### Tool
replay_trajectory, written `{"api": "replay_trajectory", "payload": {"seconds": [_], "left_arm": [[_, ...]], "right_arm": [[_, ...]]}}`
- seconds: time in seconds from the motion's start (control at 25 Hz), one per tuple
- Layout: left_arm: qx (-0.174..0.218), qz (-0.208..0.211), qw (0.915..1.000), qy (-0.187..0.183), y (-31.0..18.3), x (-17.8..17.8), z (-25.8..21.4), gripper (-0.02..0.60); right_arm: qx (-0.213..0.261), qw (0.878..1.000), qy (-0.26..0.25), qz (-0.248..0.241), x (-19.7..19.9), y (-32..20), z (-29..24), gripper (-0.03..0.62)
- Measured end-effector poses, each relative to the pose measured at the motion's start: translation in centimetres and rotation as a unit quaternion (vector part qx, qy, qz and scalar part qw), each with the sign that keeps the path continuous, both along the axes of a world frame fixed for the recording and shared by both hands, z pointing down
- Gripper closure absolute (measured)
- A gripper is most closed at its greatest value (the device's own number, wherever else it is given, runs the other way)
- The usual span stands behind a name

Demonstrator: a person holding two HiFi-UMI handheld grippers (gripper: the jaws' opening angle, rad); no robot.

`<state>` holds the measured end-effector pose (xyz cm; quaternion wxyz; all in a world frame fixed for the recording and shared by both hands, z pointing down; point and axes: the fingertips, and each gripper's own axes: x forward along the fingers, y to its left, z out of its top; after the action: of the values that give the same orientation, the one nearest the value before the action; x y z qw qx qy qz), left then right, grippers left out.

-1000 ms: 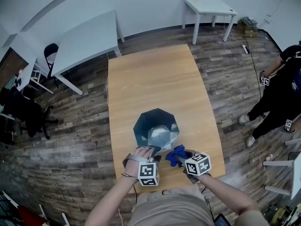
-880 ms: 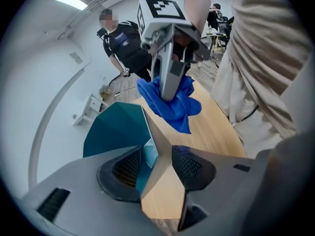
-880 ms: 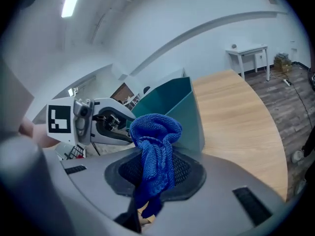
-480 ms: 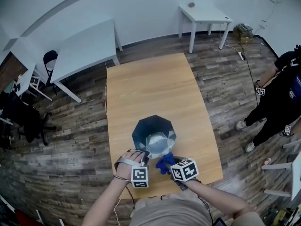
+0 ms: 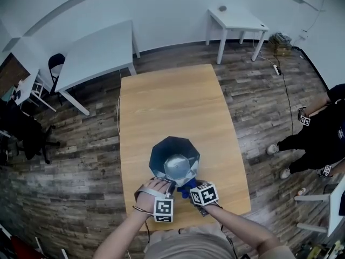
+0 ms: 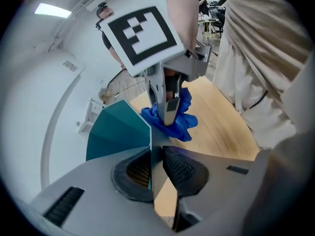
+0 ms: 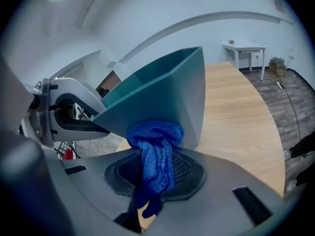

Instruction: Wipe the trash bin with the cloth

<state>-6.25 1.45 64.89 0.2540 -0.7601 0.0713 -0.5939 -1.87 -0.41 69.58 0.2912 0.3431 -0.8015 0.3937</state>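
Two tongs: left tongs [image 6: 156, 167] just clamped onto trash bin [image 6: 118, 132] rim; right tongs [image 7: 156, 173] pinching cloth [image 7: 155, 141] at its wall, wipe ready.

Dark wood-plank floor [image 5: 259, 107] runs up to plain white walls [image 5: 161, 4]. A light wooden table [image 5: 172, 101] stands mid-room. A large white table [image 5: 94, 50] and a small white table [image 5: 237, 19] sit by the wall, with a black chair [image 5: 55, 65] beside the large one.

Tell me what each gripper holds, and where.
The left gripper, jaws just closed, pinches the trash bin by its rim; right gripper clamps the blue cloth at its bunched middle.
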Motion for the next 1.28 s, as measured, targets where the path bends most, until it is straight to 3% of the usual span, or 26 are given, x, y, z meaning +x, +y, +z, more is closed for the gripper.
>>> {"api": "replay_trajectory", "payload": {"seconds": [0.16, 0.4, 0.6, 0.76, 1.0, 1.28], "left_arm": [[-0.017, -0.004, 0.9998, 0.008, 0.0, 0.5, 0.0, 0.522], [-0.026, -0.011, 0.9995, 0.015, -0.8, 1.0, 0.2, 0.525], [-0.034, -0.016, 0.9991, 0.02, -1.3, 1.8, 0.3, 0.526], [-0.034, -0.025, 0.9989, 0.02, -1.6, 2.0, 0.4, 0.526], [-0.043, -0.061, 0.9969, 0.024, -1.4, 2.2, 0.6, 0.529], [-0.05, -0.115, 0.9914, 0.037, -1.5, 2.6, 0.7, 0.532]], "right_arm": [[-0.012, 0.999, 0.03, -0.009, 1.0, -0.9, 4.9, 0.519], [-0.037, 0.999, 0.018, -0.022, 1.0, -2.1, 12.6, 0.519], [-0.032, 0.999, 0.015, -0.038, 1.2, -3.4, 16.7, 0.519], [-0.079, 0.995, 0.053, -0.037, 1.7, -2.3, 20.2, 0.519], [-0.051, 0.995, 0.076, -0.043, 2.4, -2.4, 16.9, 0.519], [-0.005, 1.0, -0.015, -0.018, 3.7, -0.3, 6.9, 0.519]]}}
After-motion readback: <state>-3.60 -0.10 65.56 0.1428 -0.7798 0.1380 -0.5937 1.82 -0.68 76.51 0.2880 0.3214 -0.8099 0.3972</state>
